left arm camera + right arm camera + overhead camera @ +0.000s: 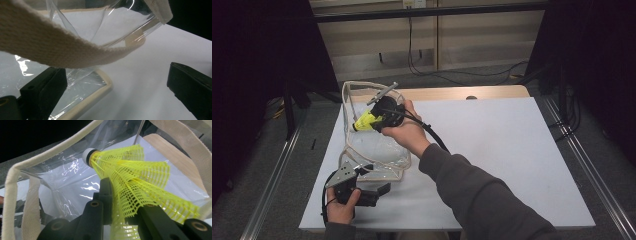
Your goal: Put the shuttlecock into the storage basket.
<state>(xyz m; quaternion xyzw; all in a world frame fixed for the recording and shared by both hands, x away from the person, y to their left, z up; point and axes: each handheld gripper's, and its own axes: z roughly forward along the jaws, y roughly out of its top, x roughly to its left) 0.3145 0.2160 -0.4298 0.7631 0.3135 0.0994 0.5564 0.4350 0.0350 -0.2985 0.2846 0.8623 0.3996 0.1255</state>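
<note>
Yellow shuttlecock in right tongs inside clear bag

surface: white table | on it: clear bag

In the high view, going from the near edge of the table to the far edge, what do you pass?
Left claw → clear bag → yellow shuttlecock in the right claw → bare wooden strip of the table.

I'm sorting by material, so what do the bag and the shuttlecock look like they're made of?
Bag: clear, glossy plastic film, judging by glare and creases, with cream woven fabric trim and strap.
Shuttlecock: yellow moulded plastic mesh skirt, white rounded tip, possibly foam or cork.
</note>
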